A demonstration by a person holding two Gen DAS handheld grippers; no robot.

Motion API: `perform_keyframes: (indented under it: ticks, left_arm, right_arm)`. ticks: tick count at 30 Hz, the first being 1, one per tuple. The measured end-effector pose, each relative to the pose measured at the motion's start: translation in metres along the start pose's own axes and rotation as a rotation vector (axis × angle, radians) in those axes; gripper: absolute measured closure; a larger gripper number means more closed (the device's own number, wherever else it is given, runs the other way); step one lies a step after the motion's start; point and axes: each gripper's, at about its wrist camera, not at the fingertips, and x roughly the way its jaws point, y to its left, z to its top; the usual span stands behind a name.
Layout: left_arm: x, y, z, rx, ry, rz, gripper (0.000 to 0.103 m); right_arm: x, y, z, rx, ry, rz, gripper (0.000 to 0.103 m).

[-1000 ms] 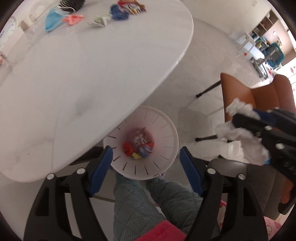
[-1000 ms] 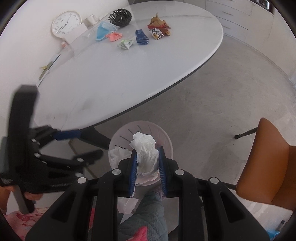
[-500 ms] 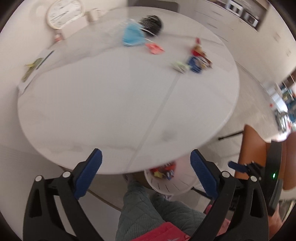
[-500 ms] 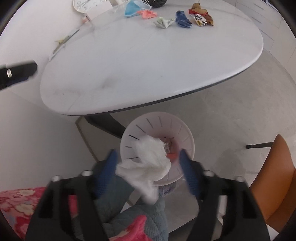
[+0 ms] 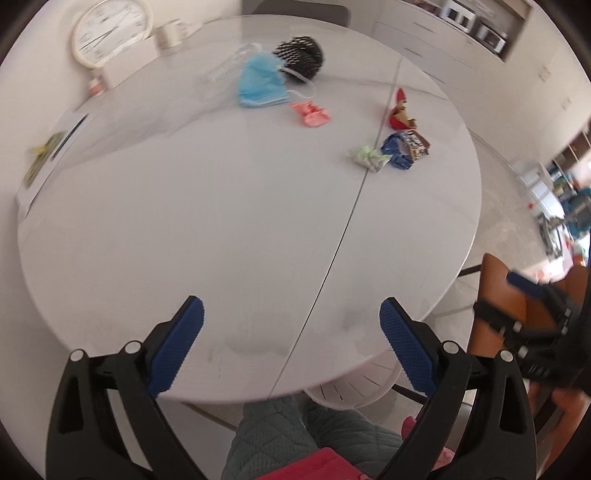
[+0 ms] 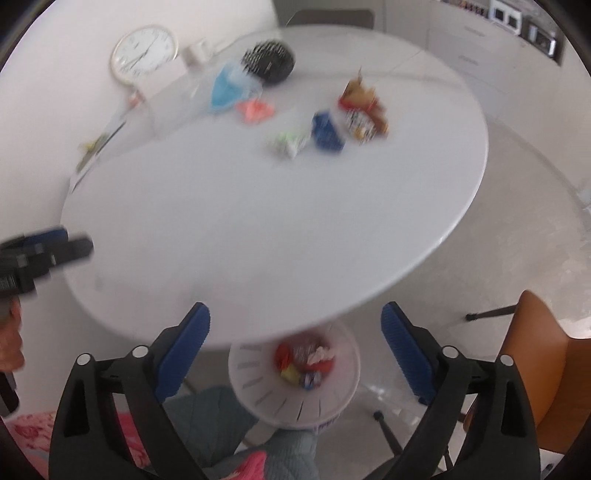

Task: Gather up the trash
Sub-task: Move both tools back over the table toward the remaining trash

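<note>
Under the near edge of the round white table (image 6: pixel 258 229) stands a white slotted bin (image 6: pixel 295 391), and the right wrist view looks straight down into it: crumpled wrappers in red, yellow and blue lie at the bottom with a wad of white tissue (image 6: pixel 320 353) among them. In the left wrist view only a slice of the bin's rim (image 5: pixel 354 387) shows below the tabletop. More trash lies at the far side of the table, well apart from both grippers: a blue face mask (image 5: pixel 260 82), a pink scrap (image 5: pixel 311 114) just in front of it, a pale green crumpled wrapper (image 5: pixel 369 157) touching or nearly touching a blue one (image 5: pixel 397 149), and a red and brown snack packet (image 5: pixel 404 122) beside those. A black spiky object (image 5: pixel 300 57) sits behind the mask. The right gripper (image 6: pixel 295 332) hangs above the table edge and the bin, its jaws opening and already wide, with nothing between the blue pads. The left gripper (image 5: pixel 291 332) hovers over bare tabletop, jaws spread wide and empty. Each gripper shows blurred at the edge of the other's view. A person's legs in grey quilted trousers (image 5: pixel 280 439) sit below, an orange chair (image 6: pixel 543 373) stands to the right, and a white wall clock (image 5: pixel 110 31) leans beyond the table.
</note>
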Motion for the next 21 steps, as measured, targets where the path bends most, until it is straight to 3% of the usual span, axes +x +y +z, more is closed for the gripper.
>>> perform_keyframes:
  ticks: [10, 16, 21]
  left_arm:
    - [0.026, -0.028, 0.056, 0.185, -0.006, -0.067, 0.011]
    - [0.049, -0.05, 0.079, 0.125, -0.041, -0.074, 0.011]
    - [0.082, -0.079, 0.099, 0.01, -0.068, -0.017, 0.011]
  right_arm:
    - [0.02, -0.014, 0.06, 0.055, -0.002, -0.1, 0.008]
    - [0.042, -0.044, 0.099, -0.029, 0.008, -0.088, 0.008]
    - [0.074, -0.078, 0.138, -0.181, 0.021, -0.021, 0.008]
